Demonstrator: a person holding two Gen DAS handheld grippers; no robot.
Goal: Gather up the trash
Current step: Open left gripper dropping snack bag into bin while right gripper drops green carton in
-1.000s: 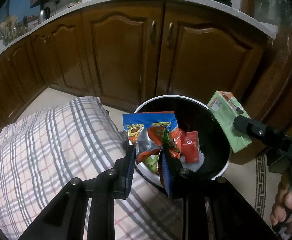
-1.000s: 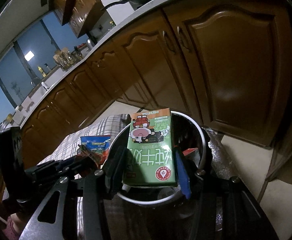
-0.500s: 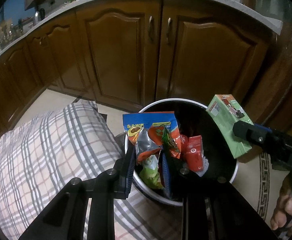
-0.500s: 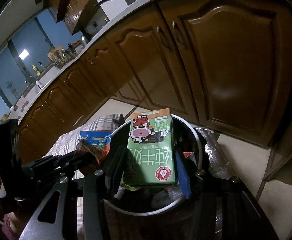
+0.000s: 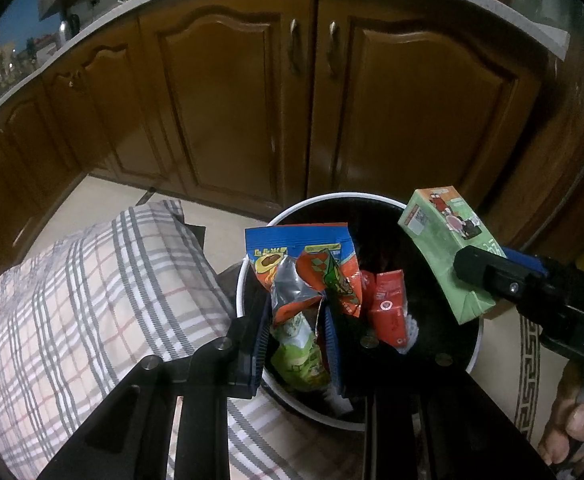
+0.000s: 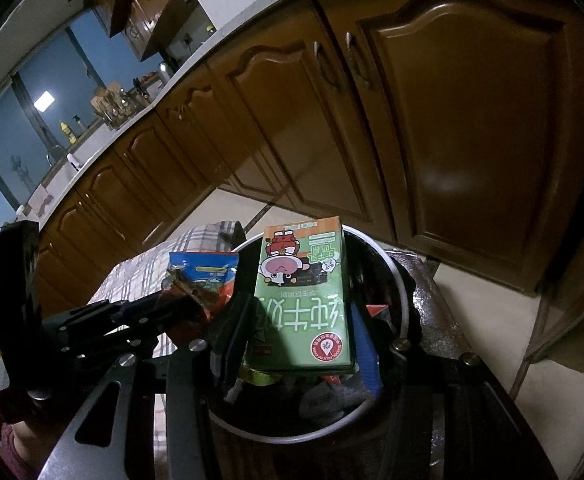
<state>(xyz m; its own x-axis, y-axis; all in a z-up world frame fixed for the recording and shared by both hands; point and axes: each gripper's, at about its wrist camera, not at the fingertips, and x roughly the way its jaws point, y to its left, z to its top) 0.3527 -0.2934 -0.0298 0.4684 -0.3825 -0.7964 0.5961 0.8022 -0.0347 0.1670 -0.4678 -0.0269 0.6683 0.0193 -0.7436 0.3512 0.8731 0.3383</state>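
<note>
Closer over the round white-rimmed black bin (image 5: 476, 354) than before, my left jaws (image 5: 295, 344) pinch crumpled orange-and-blue snack wrappers (image 5: 311, 268) and my right jaws (image 6: 299, 332) clamp a green milk carton (image 6: 303, 300) (both above its mouth, ready to drop).

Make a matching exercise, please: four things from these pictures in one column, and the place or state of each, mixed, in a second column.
Things:
1. green carton
2. snack bags
3. red carton
4. checked cloth

Places or states:
A. lying inside the bin
B. held in the left gripper, above the bin
C. spread beside the bin
D. held in the right gripper, above the bin

Pairs: 1-D, 2-B, 3-A, 4-C
</note>
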